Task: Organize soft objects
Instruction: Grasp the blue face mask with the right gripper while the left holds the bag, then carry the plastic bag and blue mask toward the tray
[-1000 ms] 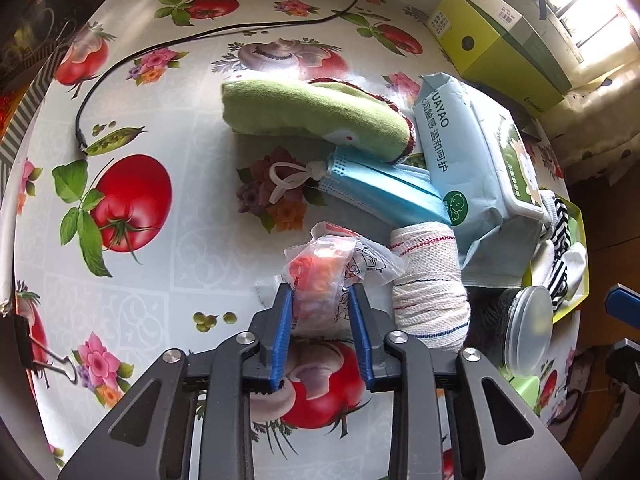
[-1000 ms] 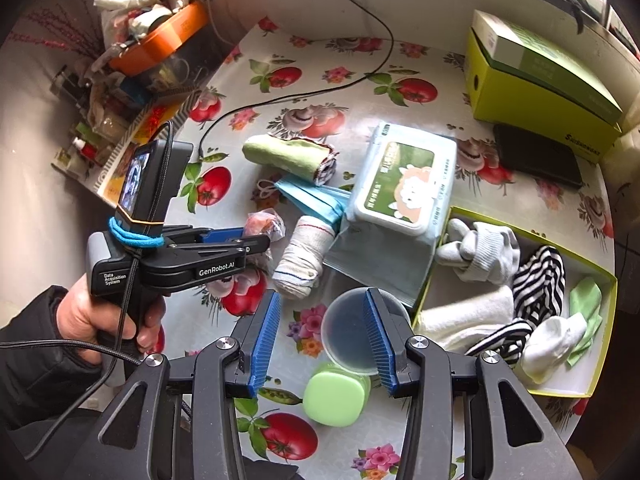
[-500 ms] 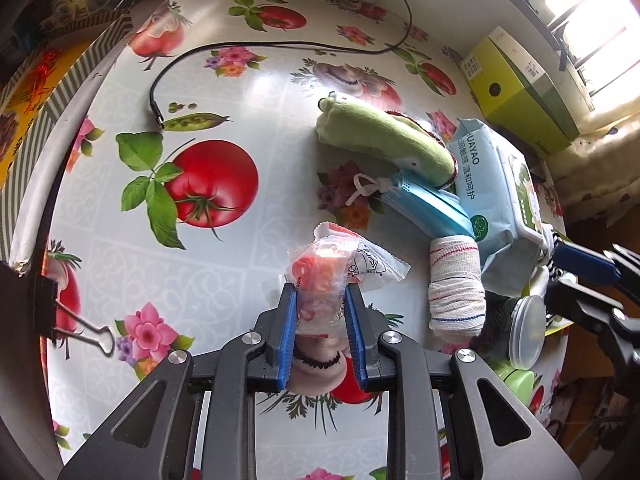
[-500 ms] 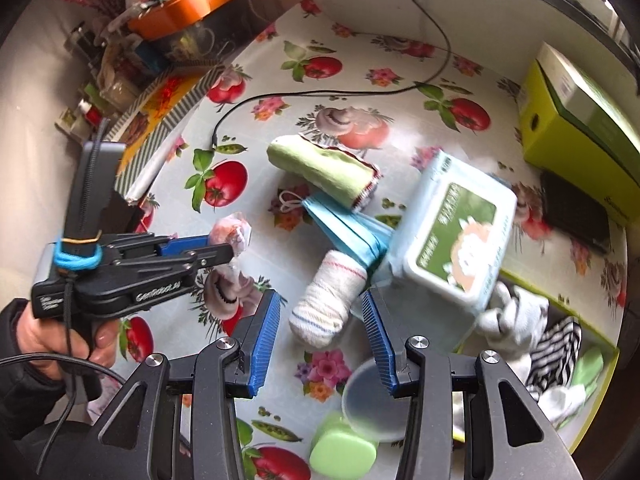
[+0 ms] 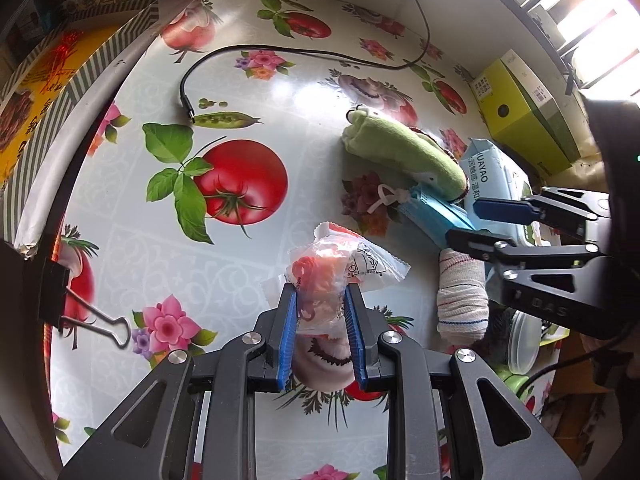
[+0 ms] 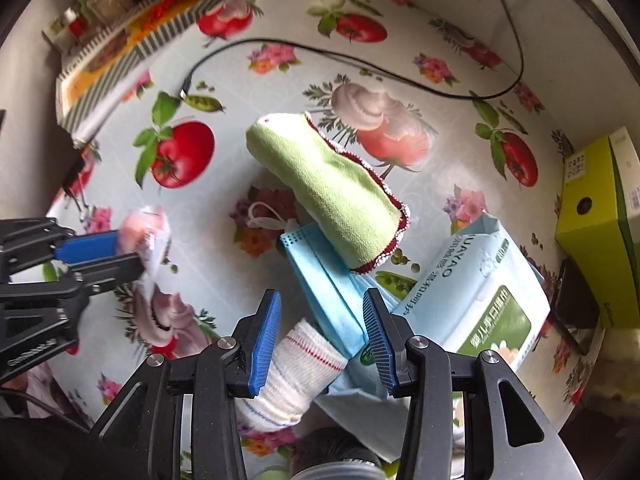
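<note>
My left gripper is shut on a clear plastic packet of pink bits and holds it above the tablecloth; it also shows in the right wrist view. My right gripper is open and empty, hovering over a folded blue face mask and a rolled white striped cloth. A rolled green towel lies just beyond the mask. A pack of wet wipes lies to the right. In the left wrist view the right gripper reaches in from the right over the mask.
A black cable runs across the far side of the table. A yellow-green box stands at the right. A binder clip sits on the left table edge. A clear round lid lies near the white roll.
My right gripper has moved left and forward over the mask and white roll, away from the sock box. My left gripper has drawn back and lifted with the packet.
</note>
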